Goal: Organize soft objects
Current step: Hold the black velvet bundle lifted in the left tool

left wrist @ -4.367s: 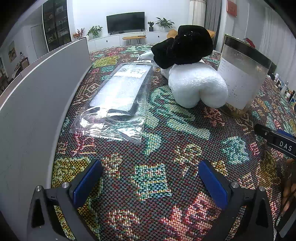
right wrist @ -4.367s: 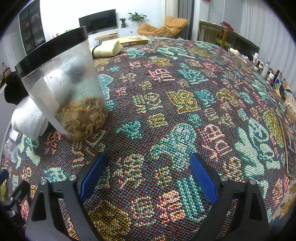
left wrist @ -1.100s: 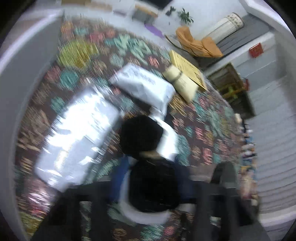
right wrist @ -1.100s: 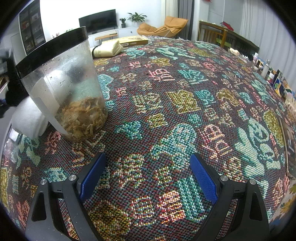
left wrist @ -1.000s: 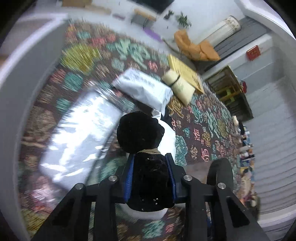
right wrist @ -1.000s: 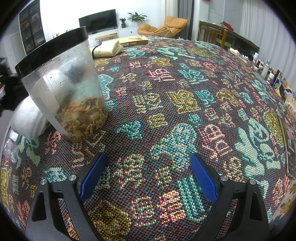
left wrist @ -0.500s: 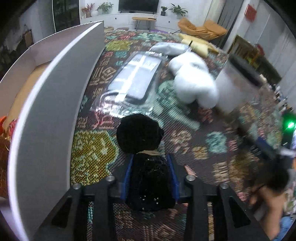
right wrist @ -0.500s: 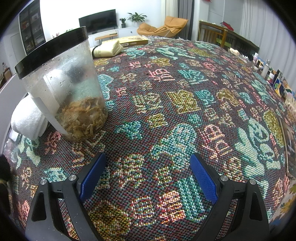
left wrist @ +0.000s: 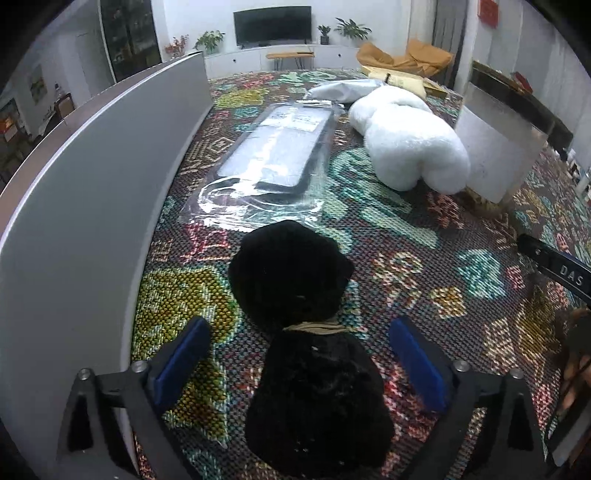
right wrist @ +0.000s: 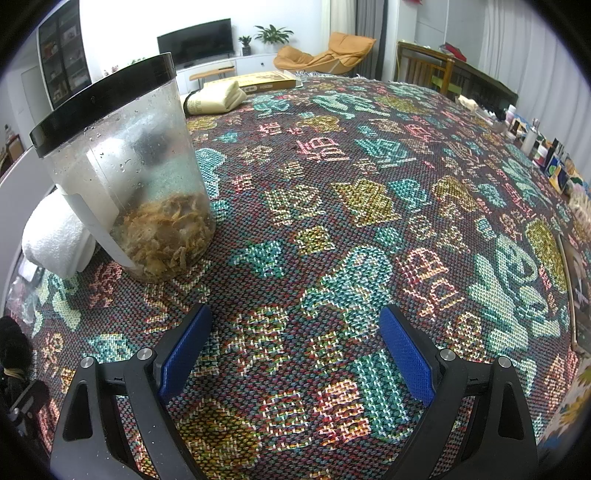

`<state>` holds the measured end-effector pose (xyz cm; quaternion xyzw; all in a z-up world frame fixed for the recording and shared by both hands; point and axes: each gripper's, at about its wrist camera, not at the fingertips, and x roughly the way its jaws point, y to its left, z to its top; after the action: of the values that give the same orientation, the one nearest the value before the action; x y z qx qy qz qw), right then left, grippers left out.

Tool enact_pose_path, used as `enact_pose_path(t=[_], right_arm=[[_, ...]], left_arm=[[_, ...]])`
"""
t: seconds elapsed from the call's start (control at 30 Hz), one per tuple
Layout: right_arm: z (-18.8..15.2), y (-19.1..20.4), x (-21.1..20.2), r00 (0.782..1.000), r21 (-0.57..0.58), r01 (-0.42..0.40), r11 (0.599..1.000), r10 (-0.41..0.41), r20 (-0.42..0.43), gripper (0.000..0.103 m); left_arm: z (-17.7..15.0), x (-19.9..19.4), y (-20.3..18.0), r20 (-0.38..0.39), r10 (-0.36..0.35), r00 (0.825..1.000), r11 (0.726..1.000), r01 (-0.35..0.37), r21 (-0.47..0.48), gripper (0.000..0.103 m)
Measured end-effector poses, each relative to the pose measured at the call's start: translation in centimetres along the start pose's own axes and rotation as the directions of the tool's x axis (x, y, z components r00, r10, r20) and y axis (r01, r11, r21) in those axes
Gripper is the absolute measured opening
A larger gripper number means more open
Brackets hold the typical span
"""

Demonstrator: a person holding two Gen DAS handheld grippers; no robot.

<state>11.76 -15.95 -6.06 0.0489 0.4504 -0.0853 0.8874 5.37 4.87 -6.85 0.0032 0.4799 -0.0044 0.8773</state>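
Patterned woven cloth (left wrist: 424, 236) in teal, pink and yellow covers the whole work surface; behind it we note a living room with a television (left wrist: 272, 21) and potted plants along the far wall.

Left gripper (left wrist: 301, 363): jaws opening, blue pads (left wrist: 181, 360) set wide apart. The black plush toy (left wrist: 306, 332) lies on the cloth between them, and we see a clear gap between each pad and the toy. A tan band circles its neck; its round head points away from the camera. Just left of the toy stands a tall grey box wall (left wrist: 92, 199).

Beyond the toy's head lies a flat item in a clear plastic bag (left wrist: 269, 162). To its right we record a white plush toy (left wrist: 406, 144), close against a clear canister (left wrist: 498, 147) with a black rim. A white mailer bag (left wrist: 347, 90) lies farther back.

Right gripper (right wrist: 295, 358): jaws spread wide over bare cloth, nothing between the pads. In its view the canister (right wrist: 129, 173) holds brownish dried matter at the bottom, with the white plush (right wrist: 55, 236) behind its left side. The black toy (right wrist: 13, 347) shows at the far left edge. A folded cream cloth (right wrist: 218, 98) and a flat cardboard box (right wrist: 262, 79) sit well back.
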Motion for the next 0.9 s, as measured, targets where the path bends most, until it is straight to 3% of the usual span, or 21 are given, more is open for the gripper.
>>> enact_pose_path(t=[0.23, 0.9], right_arm=[[0.0, 0.01, -0.01, 1.0, 0.0, 0.0, 1.0, 0.0, 0.0, 0.094], [0.0, 0.05, 0.01, 1.0, 0.0, 0.0, 1.0, 0.0, 0.0, 0.094]], left_arm=[[-0.62, -0.08, 0.25, 0.058, -0.007, 0.998, 1.0, 0.006, 0.006, 0.103], [-0.68, -0.12, 0.26, 0.063, -0.007, 0.998, 1.0, 0.007, 0.005, 0.103]])
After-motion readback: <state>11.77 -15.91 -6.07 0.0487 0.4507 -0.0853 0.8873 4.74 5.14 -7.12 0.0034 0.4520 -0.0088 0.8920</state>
